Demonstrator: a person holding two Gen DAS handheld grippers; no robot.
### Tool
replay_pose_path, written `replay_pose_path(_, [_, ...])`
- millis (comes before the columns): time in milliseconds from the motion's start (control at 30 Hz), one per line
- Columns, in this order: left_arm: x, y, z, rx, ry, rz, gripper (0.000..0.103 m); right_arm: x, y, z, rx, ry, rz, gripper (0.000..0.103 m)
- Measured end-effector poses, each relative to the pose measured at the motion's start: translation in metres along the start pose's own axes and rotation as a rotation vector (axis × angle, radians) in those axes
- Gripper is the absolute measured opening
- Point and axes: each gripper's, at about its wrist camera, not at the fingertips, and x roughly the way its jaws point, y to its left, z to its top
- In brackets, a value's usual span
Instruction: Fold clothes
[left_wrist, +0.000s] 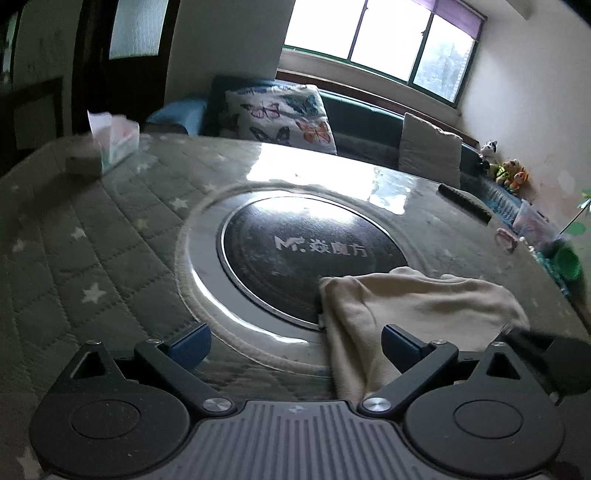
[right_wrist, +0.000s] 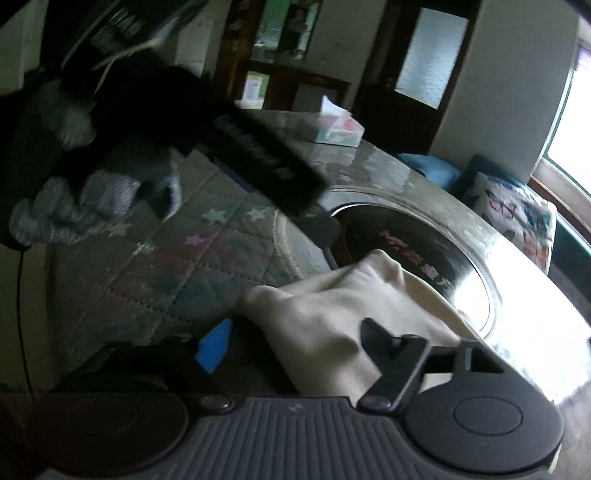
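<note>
left gripper (left_wrist: 295, 345): jaws spread wide, nothing pinched
right gripper (right_wrist: 295, 345): jaws wide too, cream cloth (right_wrist: 347, 314) lying between the fingers
cloth spot: bunched on the table (left_wrist: 92, 240), partly over the round black hotplate (left_wrist: 306, 254)
also there: tissue box (left_wrist: 118, 142), back left corner

the cloth (left_wrist: 417, 295) is plain cream. the table cover (left_wrist: 92, 251) is grey-green, quilted, with pale stars. the pillow (left_wrist: 284, 114) is white with coloured butterflies.
</note>
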Motion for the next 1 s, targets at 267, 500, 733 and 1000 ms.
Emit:
replay_pose_path(267, [0.015, 0.002, 0.007, -0.178, 0.081, -0.141, 0.098, -0.010, -0.010, 0.004, 0.051, -0.032, -0.028, 0.014])
replay_pose_path(500, [0.033, -0.002, 0.006, -0.336, 0.159, -0.237, 0.098, -0.030, -0.032, 0.004, 0.162, -0.087, -0.013, 0.009])
replay_pose_path(733, [0.050, -0.009, 0.002, -0.462, 0.225, -0.323, 0.053, -0.048, -0.042, -0.004, 0.227, -0.127, 0.024, 0.008])
replay_pose_path(1000, [0.057, -0.003, -0.003, -0.457, 0.230, -0.293, 0.020, -0.062, -0.054, -0.023, 0.301, -0.131, 0.070, 0.016])
